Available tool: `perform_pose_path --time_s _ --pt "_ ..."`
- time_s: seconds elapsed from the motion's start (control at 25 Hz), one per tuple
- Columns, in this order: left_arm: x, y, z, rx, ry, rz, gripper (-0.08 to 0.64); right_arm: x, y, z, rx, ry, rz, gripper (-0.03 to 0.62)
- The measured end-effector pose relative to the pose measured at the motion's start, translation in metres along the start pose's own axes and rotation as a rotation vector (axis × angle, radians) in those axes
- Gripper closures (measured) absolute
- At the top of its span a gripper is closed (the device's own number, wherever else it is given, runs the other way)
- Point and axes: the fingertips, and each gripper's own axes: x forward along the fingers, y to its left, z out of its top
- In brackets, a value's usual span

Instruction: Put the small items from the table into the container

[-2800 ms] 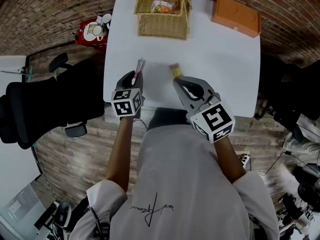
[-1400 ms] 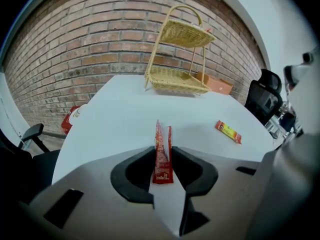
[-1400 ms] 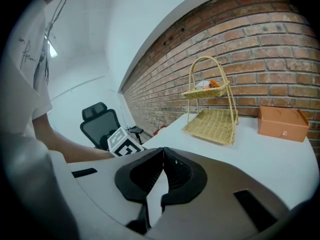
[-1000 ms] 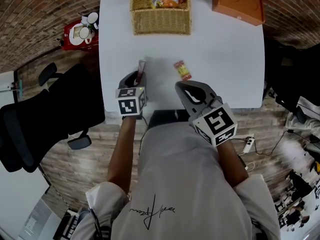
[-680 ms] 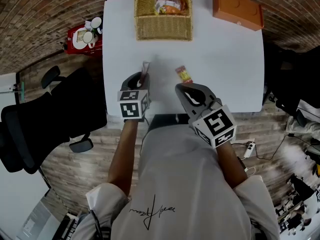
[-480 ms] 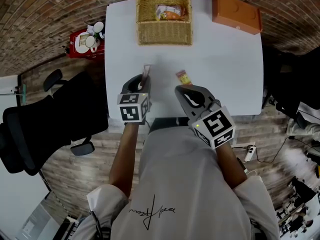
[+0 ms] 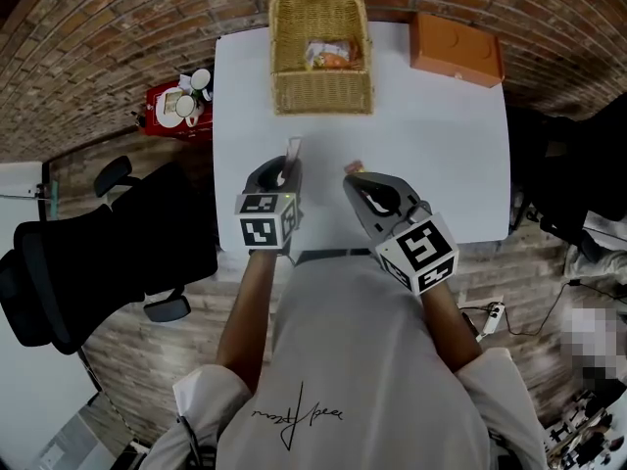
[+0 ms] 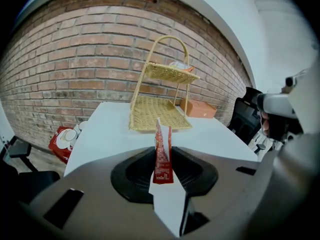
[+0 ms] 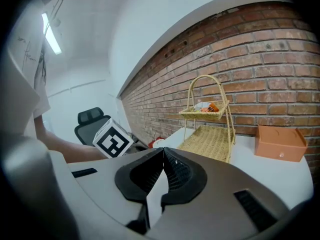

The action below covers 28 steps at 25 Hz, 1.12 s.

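The left tool is clamped on a red sachet. It pinches the lower part, so the sachet stands upright on edge between the jaws, with its top sticking out toward the far side. The right tool is fully closed with nothing between its jaws.

A second sachet lies flat on the white counter, just beyond the tip of the right tool. At the far edge of the counter, well apart from both tools, stands a two-level wicker basket. A few packets already sit in its upper level. An orange box sits to the right of the basket.

The sachets look very light, thin and floppy, with a smooth wrapper that is probably slippery. The filling is likely soft, so a hard squeeze on the fat middle could split a seam. A hold across the flat sealed edge seems the safer choice. The held sachet looks steady, and it should drop free once the jaws part over the basket.

The one on the counter is the harder pick. It lies flat with little to catch, so the jaws would need to open wide and come down across its narrow width. The tips should brush the counter before closing, or the sachet may skid away instead of lifting.
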Motion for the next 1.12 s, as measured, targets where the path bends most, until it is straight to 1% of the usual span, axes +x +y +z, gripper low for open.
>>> perform_pose_path --time_s 0.24,0.48,0.84,1.12 --pt "0.005 -0.005 0.014 0.015 -0.015 -0.011 0.449 0.001 -0.007 0.011 -0.012 -0.023 -0.01 0.571" --pt "0.014 -0.005 0.036 0.033 -0.041 -0.022 0.449 0.004 -0.018 0.022 -0.026 -0.048 -0.021 0.571" --pt "0.028 -0.004 0.056 0.05 -0.046 -0.031 0.45 0.01 -0.03 0.031 -0.022 -0.057 -0.03 0.571" --pt "0.04 0.001 0.07 0.058 -0.046 -0.031 0.451 0.017 -0.037 0.032 -0.009 -0.045 -0.024 0.571"
